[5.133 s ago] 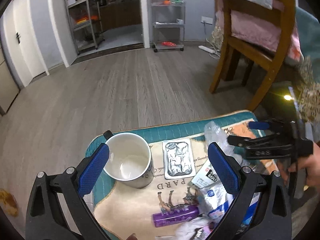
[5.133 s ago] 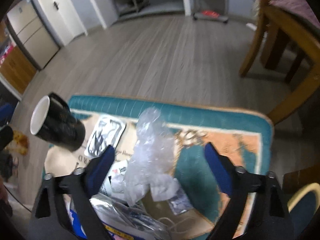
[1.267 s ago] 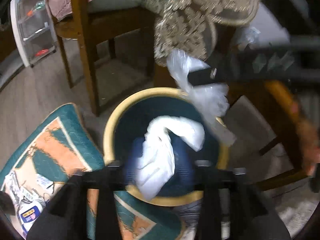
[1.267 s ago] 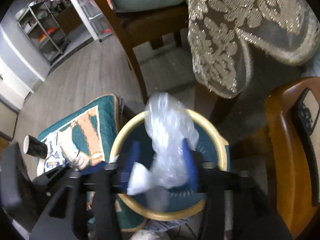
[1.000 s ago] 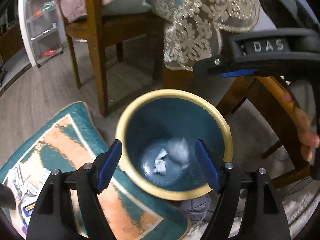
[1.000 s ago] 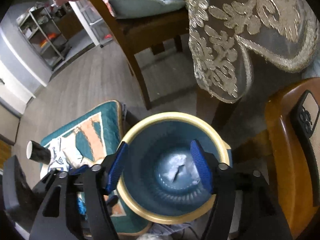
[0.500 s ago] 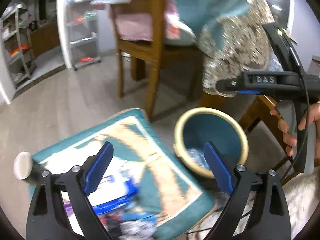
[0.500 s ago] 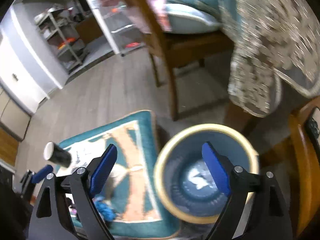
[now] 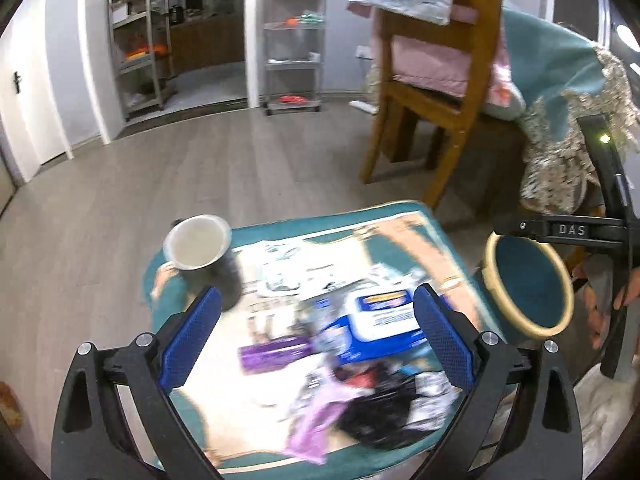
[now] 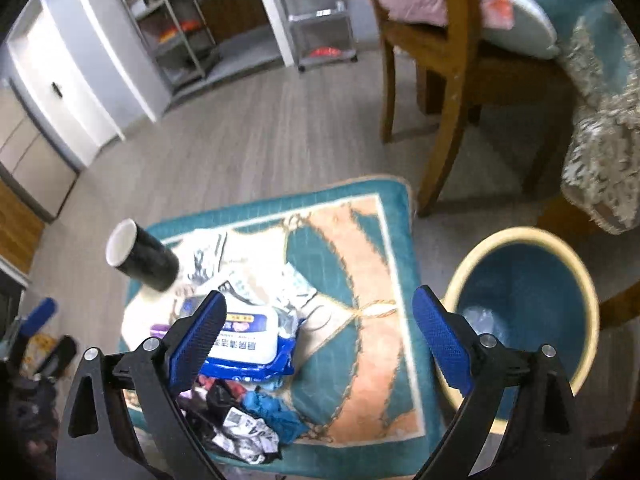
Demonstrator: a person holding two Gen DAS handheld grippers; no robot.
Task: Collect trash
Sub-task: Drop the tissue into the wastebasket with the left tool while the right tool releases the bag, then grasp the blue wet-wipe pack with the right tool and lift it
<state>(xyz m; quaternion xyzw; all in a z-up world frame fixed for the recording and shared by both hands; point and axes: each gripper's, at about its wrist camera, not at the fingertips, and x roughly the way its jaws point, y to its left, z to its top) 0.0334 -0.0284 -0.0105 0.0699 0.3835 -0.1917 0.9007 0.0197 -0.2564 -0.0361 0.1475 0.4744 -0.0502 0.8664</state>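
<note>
Both grippers have just been opening, and nothing lies between the jaws of either. The left gripper [image 9: 314,330] hangs with jaws spread wide above the clutter; the right gripper [image 10: 318,334] is likewise wide open and empty, above the cushion's orange-and-teal pattern.

Step in hand, as judged: return to the trash pile [image 10: 240,420] for the next pick. Select one loose piece at the pile's edge, centre it between the pads, and close fully before lifting. Keep clear of the mug [image 9: 200,252], which is probably not trash.

The trash lies on the patterned cushion [image 10: 360,240]: crumpled wrappers and scraps at its near edge, flat paper pieces near the mug. The waste bin [image 10: 576,272] stands just beside the cushion's right side, with clear plastic already at its bottom.

Count: one mug, one blue wipes pack [image 10: 248,344], one purple tube [image 9: 274,354], one bin. Loose wrappers are several; blur prevents an exact count.
</note>
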